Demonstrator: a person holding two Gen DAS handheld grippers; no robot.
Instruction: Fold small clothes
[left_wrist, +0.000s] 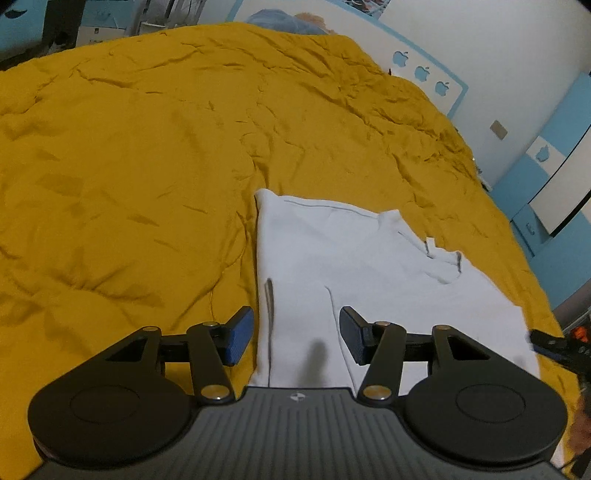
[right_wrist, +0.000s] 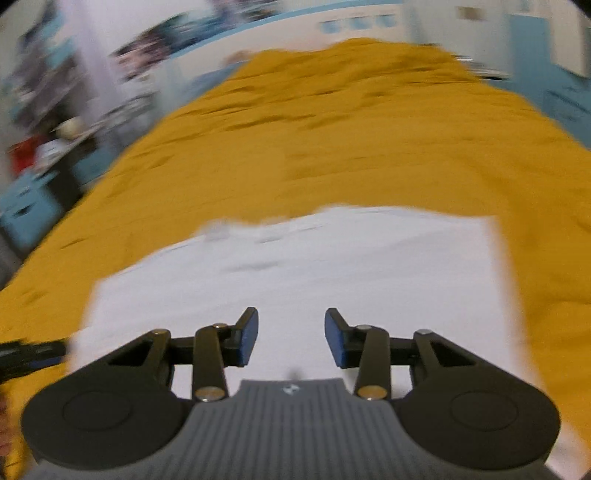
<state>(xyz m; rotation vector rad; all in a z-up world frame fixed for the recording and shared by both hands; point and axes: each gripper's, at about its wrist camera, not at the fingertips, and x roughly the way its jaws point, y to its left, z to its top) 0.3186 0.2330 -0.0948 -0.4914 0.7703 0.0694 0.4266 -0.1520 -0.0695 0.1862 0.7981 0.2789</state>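
Note:
A small white garment (left_wrist: 369, 277) lies flat and partly folded on a yellow bedspread (left_wrist: 147, 147). My left gripper (left_wrist: 295, 334) hovers open over the garment's near left edge; its left blue pad (left_wrist: 240, 334) is over the bedspread and nothing is between the jaws. At the right border of that view shows the tip of my right gripper (left_wrist: 546, 341). The right wrist view is blurred by motion. There my right gripper (right_wrist: 291, 338) stands open just above the near part of the white garment (right_wrist: 332, 266), holding nothing. The left gripper (right_wrist: 29, 356) shows at that view's left edge.
The yellow bedspread (right_wrist: 332, 129) is wrinkled and stretches far beyond the garment. A blue pillow (left_wrist: 280, 20) lies at the far end. A white wall with blue apple shapes (left_wrist: 421, 72) runs along the right. Blurred furniture (right_wrist: 55, 140) stands left of the bed.

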